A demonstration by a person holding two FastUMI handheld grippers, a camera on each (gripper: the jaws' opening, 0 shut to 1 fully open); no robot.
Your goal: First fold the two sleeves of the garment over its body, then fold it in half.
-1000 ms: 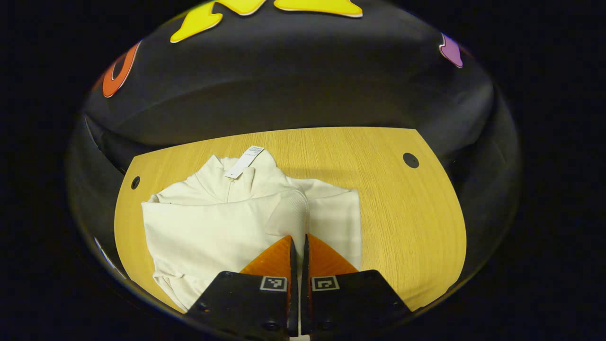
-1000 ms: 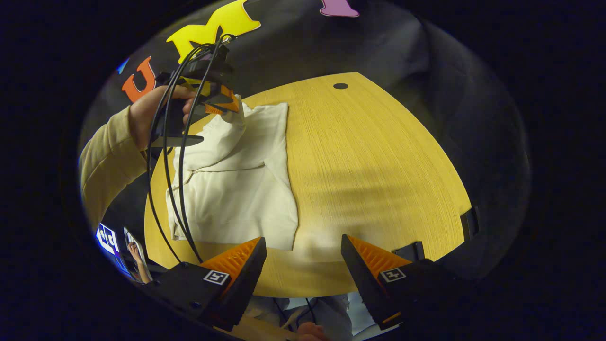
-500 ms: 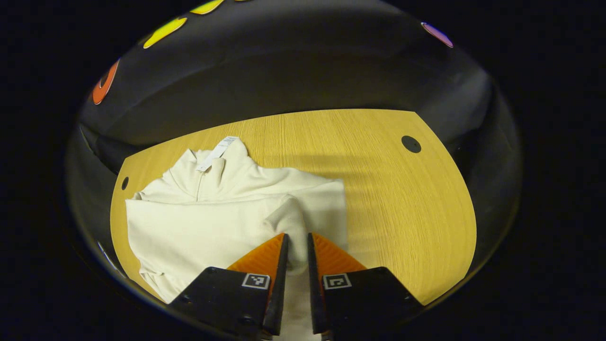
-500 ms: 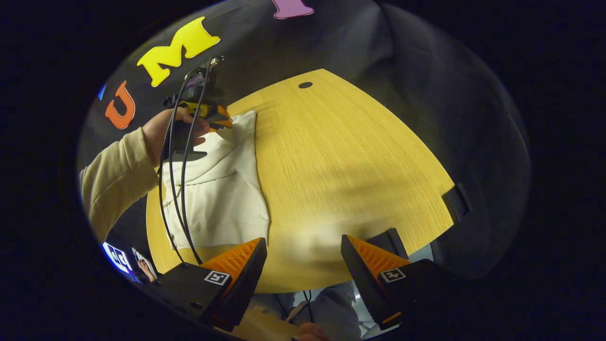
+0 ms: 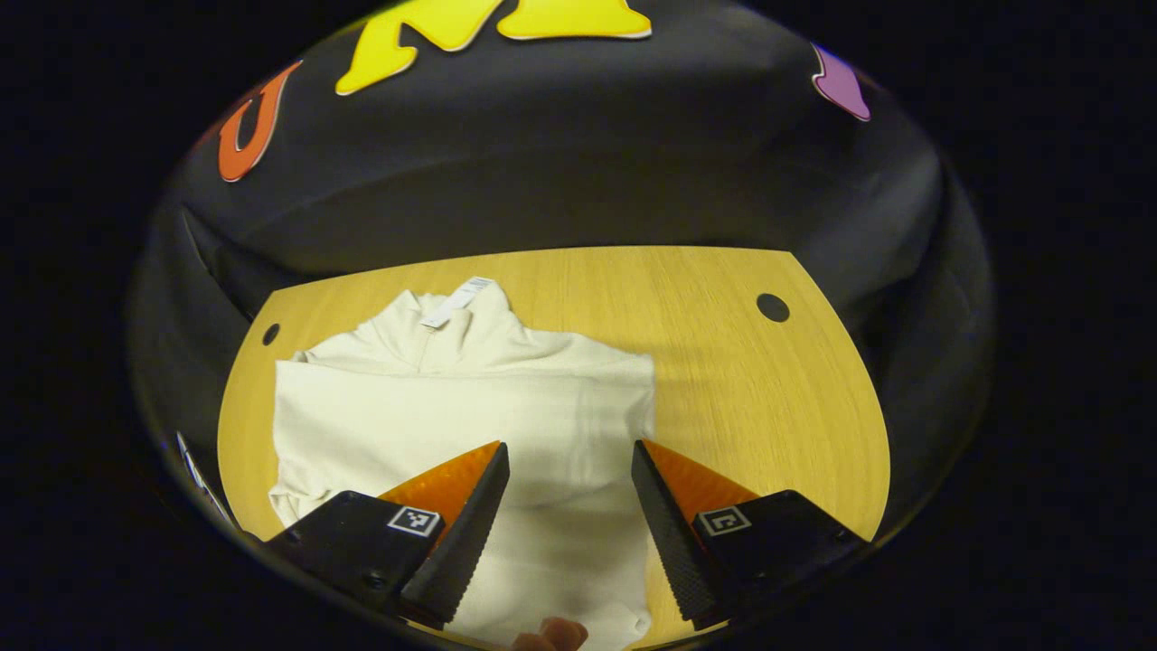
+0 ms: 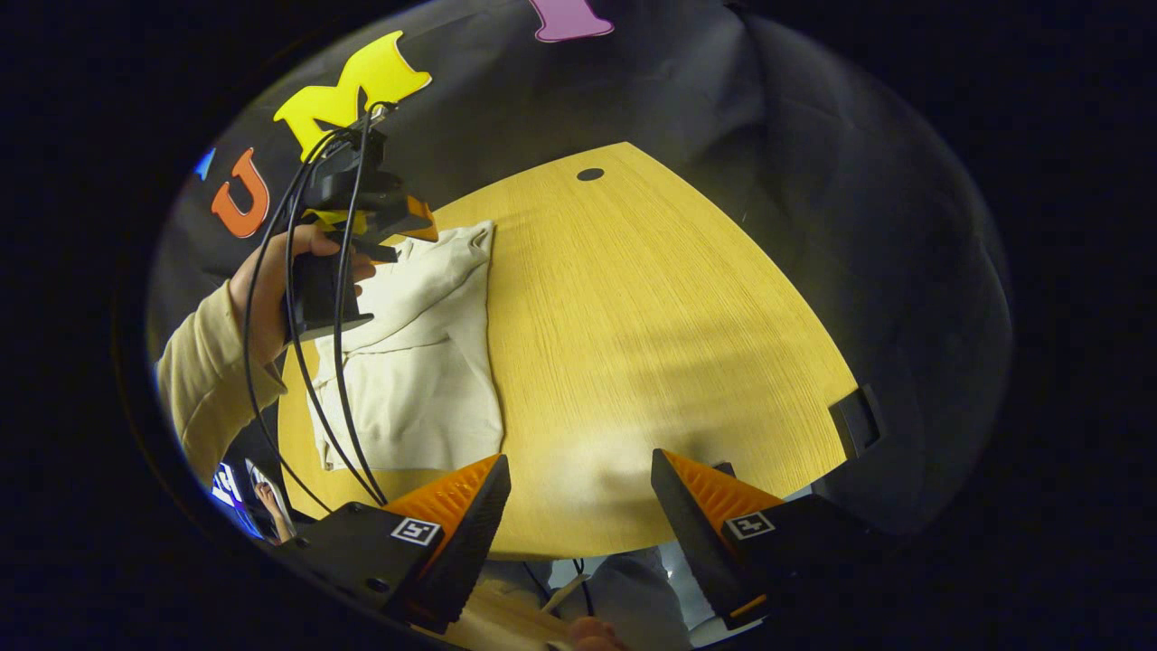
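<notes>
A cream zip-neck garment lies flat on the wooden table, collar and white tag toward the far side, both sleeves laid across its body. My left gripper hovers open above the garment's near half, nothing between its fingers. In the right gripper view the same garment sits at the table's left part, and the left gripper, held by a hand in a cream sleeve, hangs over it. My right gripper stands open over the table's near edge, right of the garment, holding nothing.
Black cables trail down from the left gripper across the garment's side. The bare table top stretches to the right of the garment, with a round hole at its far corner. A dark bracket sits on the right edge.
My left gripper went from shut on the sleeve cuff to open; the sleeve now lies flat across the body. The left gripper has lifted a little. The right gripper stayed open near the front edge.
</notes>
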